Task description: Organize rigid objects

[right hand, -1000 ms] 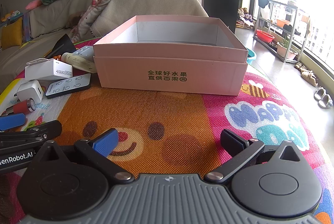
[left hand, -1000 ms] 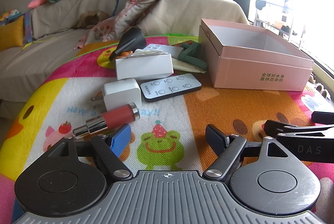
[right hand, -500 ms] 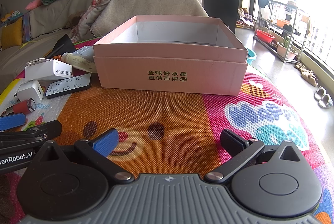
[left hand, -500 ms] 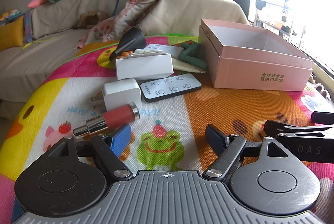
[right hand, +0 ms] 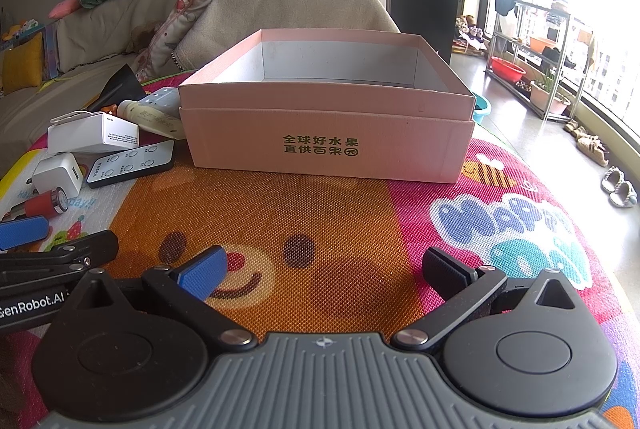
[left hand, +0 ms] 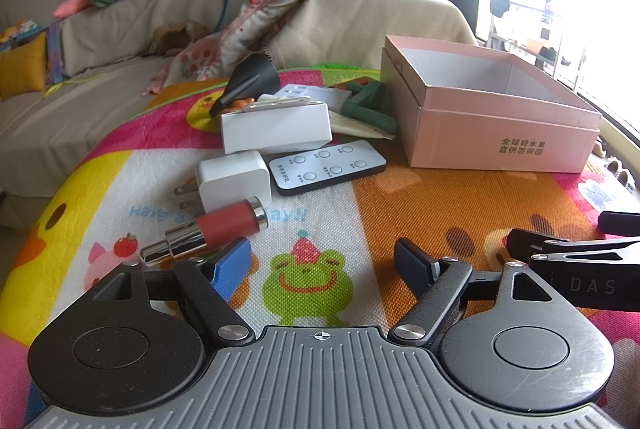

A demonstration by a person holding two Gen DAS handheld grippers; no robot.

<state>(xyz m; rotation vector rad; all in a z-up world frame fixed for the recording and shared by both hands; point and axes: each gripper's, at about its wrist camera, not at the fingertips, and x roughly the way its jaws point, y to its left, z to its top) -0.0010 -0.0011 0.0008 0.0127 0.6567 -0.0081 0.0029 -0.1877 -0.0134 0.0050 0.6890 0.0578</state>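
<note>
- The left gripper (left hand: 322, 261) sits low over the colourful cartoon-print play mat (left hand: 420, 213), its jaws spread wide with nothing between them.
- A red and silver cylindrical lipstick tube (left hand: 208, 231) lies on its side just ahead of the left gripper's blue finger pad (left hand: 234, 267).
- A white square plug-in charger (left hand: 234, 179) lies right behind the tube, prongs pointing left.
- Beside it to the right lies a flat white and black remote control (left hand: 326, 165).
- Behind these rests a white rectangular cardboard box (left hand: 276, 127), with a black cone-shaped nozzle (left hand: 248, 81) beyond it.
- A dark green plastic clamp-like piece (left hand: 370, 105) lies to the right of the white box, near the pink box.
- An open pink cardboard box with green Chinese lettering (right hand: 326, 133) stands on the mat to the right of the clutter; its visible white inner walls are bare, though its floor is hidden.
- The right gripper (right hand: 324, 271) rests in front of the pink box, well apart from it, jaws wide and holding nothing.
</note>
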